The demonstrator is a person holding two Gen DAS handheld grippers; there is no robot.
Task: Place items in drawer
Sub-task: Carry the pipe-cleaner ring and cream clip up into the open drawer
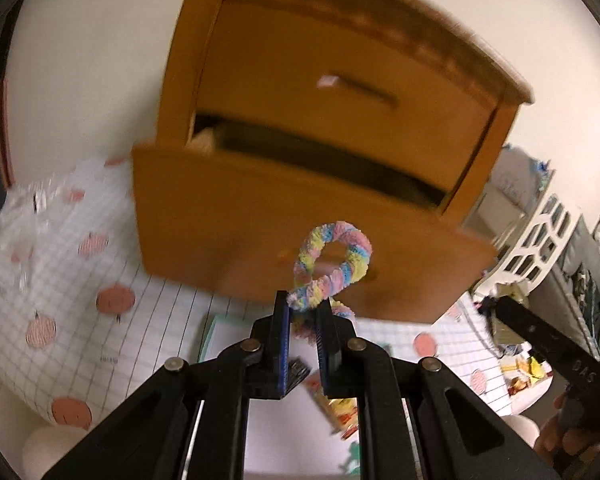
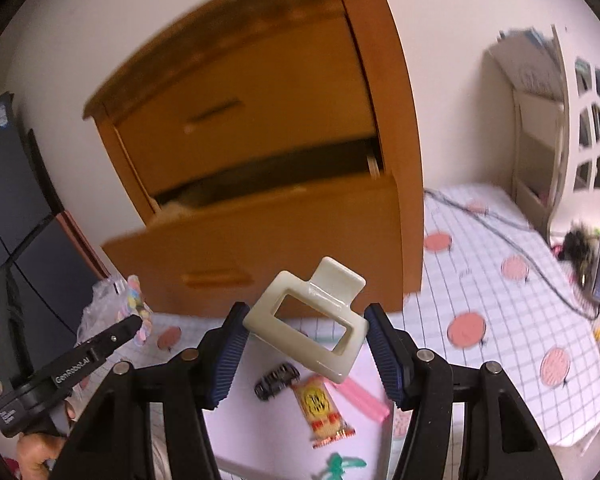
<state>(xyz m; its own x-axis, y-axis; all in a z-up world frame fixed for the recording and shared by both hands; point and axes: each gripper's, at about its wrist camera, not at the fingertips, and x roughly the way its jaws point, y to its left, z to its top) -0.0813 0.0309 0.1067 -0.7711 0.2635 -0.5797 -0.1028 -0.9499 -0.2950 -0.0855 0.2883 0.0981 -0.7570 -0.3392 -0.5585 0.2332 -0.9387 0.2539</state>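
A small wooden cabinet (image 1: 332,92) stands on the table with its lower drawer (image 1: 260,236) pulled out. My left gripper (image 1: 303,312) is shut on a fuzzy pastel loop (image 1: 332,264), held up in front of the drawer's face. My right gripper (image 2: 306,332) is shut on a cream hair claw clip (image 2: 312,320), its pads pressing the clip's two ends, just before the drawer (image 2: 268,240). The left gripper (image 2: 134,324) and its pastel loop (image 2: 134,304) show at the left of the right wrist view.
On a white sheet below lie a small black clip (image 2: 276,380), a yellow-red snack packet (image 2: 320,408) and a pink stick (image 2: 364,398). A peach-patterned checked cloth (image 2: 500,320) covers the table. A white lattice rack (image 2: 588,120) stands at the right, a dark box (image 2: 4,184) at the left.
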